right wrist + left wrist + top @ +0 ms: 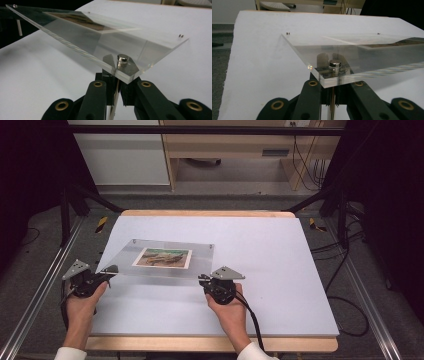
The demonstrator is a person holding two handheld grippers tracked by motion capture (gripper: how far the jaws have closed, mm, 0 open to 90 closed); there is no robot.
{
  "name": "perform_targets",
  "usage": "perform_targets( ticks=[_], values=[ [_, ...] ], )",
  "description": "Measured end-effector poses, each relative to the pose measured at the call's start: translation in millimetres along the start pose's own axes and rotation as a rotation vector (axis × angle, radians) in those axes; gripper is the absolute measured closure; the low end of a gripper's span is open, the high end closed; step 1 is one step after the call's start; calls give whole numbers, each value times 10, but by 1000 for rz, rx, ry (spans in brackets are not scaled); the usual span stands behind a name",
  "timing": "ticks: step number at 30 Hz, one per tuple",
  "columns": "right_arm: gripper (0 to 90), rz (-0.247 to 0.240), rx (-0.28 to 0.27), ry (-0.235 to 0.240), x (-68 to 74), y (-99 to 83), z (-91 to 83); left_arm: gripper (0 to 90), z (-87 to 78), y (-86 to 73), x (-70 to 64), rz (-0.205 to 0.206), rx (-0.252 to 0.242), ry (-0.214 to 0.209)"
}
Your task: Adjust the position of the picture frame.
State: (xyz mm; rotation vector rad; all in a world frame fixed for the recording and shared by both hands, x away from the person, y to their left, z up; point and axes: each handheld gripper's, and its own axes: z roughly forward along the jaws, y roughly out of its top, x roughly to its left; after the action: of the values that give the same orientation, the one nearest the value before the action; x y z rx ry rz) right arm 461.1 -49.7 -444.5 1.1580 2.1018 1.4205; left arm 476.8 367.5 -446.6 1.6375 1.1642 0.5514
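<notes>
The clear acrylic frame (165, 257) sits pinched at its two near corners between the jaws of the left gripper (107, 270) and right gripper (204, 279), above the bench (280, 270). It looks rigid, slick and scratch-prone; corner grips suit it.

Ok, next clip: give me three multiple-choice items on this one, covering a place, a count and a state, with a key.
1. Where does the left gripper hold the clear acrylic frame?
A. at its near left corner
B. at its far right corner
C. at the middle of its far edge

2. How many printed pictures sit inside the frame?
A. none
B. one
C. three

3. How does the frame lie over the white tabletop?
A. flat on it
B. standing upright on one edge
C. near edge raised, tilted

Key: 1 A, the left gripper view has the jaws closed on that corner by a silver magnet. 2 B, the high view has a single print. 3 C, the right gripper and the left one each hold a near corner up off the tabletop.
</notes>
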Motion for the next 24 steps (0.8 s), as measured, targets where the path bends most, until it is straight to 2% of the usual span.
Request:
perform_targets(
  ticks=[3, 11, 16, 24],
  values=[
    [826, -7, -17, -6, -25, 49, -53, 840, -47, 35, -62, 20, 5, 3],
    [818, -49, -39, -14, -32, 156, -163, 840, -132, 73, -148, -11, -2, 3],
    [818, -66, -57, -13, -33, 221, -233, 840, -182, 106, -216, -9, -31, 8],
    [819, -72, -67, -15, -69, 259, -311, 840, -188, 139, -297, -6, -46, 10]
  ],
)
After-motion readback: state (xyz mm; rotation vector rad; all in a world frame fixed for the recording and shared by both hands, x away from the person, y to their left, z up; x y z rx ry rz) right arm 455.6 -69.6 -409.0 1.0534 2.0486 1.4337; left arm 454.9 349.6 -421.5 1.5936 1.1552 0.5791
